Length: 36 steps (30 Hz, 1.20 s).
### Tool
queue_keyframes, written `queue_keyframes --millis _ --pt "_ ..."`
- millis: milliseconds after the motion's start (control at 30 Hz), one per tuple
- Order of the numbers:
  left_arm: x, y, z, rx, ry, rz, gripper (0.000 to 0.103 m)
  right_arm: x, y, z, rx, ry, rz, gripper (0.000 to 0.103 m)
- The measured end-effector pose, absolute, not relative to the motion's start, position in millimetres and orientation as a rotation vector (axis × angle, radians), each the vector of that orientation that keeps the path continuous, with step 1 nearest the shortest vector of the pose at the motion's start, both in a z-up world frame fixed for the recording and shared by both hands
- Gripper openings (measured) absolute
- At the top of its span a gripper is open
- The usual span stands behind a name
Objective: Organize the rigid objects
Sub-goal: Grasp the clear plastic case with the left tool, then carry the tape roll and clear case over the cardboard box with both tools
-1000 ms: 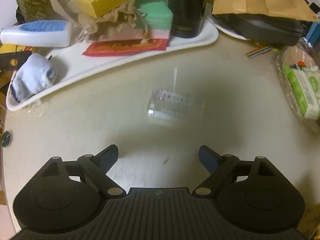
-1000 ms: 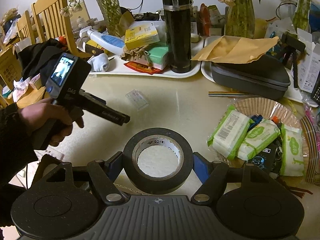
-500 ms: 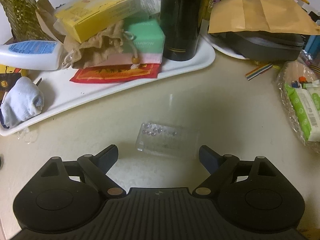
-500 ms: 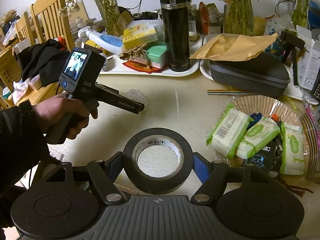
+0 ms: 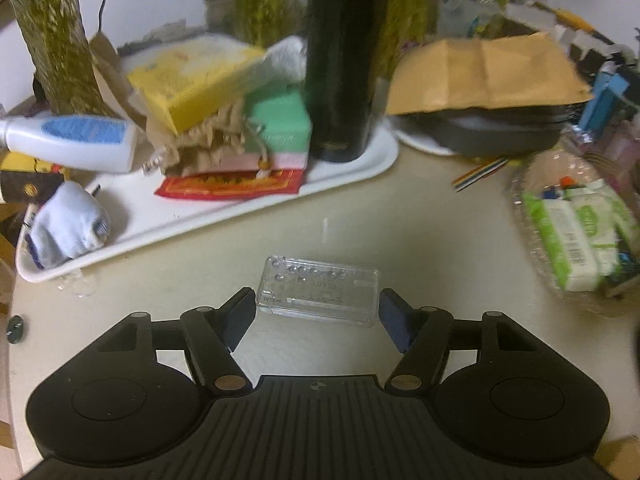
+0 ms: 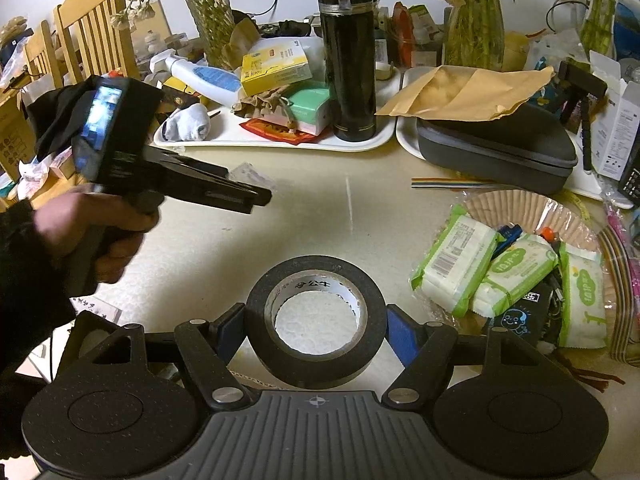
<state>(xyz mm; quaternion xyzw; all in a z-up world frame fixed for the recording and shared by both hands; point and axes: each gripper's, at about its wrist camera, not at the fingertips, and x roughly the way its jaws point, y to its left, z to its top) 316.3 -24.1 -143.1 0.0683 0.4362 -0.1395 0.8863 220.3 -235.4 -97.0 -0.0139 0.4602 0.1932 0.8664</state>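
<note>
The left gripper [image 5: 318, 314] is held low over the beige surface [image 5: 420, 240], its fingers [image 5: 240, 314] spread wide and grasping nothing. A small clear plastic case [image 5: 318, 295] lies flat on the surface right between the fingertips, with a narrow gap on each side; neither finger touches it. Seen from the right wrist camera, the person's left hand [image 6: 100, 236] grips the tool's handle from below, wrist in a dark sleeve, and the tool points forward and slightly down toward the middle of the surface; the case is mostly hidden behind its tip.

The right gripper [image 6: 316, 326] sits nearer the surface's edge, its fingers clenched on a roll of black tape [image 6: 316, 326], which lies flat in the grip with its hole facing up.

Behind the case stands a white tray [image 5: 360, 168] carrying a tall black flask [image 5: 344, 60], a yellow box [image 5: 192, 80], a lotion bottle [image 5: 72, 142] and a white sock [image 5: 68, 226]. To the right lie packs of wet wipes [image 6: 508, 276].
</note>
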Motion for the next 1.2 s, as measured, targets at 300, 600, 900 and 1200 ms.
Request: queue_keyframes --millis 300,600,900,1200 --pt "277 -11 -116 0.104 0.863 -0.264 0.067 223 -235 -99 -0.042 0.938 0.344 0.075" --pt "241 1 -90 0.059 0.819 -0.226 0.067 227 -234 -95 -0.033 0.869 0.285 0.075" --pt "202 6 -73 0.056 0.779 -0.196 0.067 229 -227 -85 0.013 0.835 0.322 0.075" --pt "165 15 -64 0.016 0.772 -0.170 0.067 214 -207 -81 -0.003 0.838 0.410 0.075"
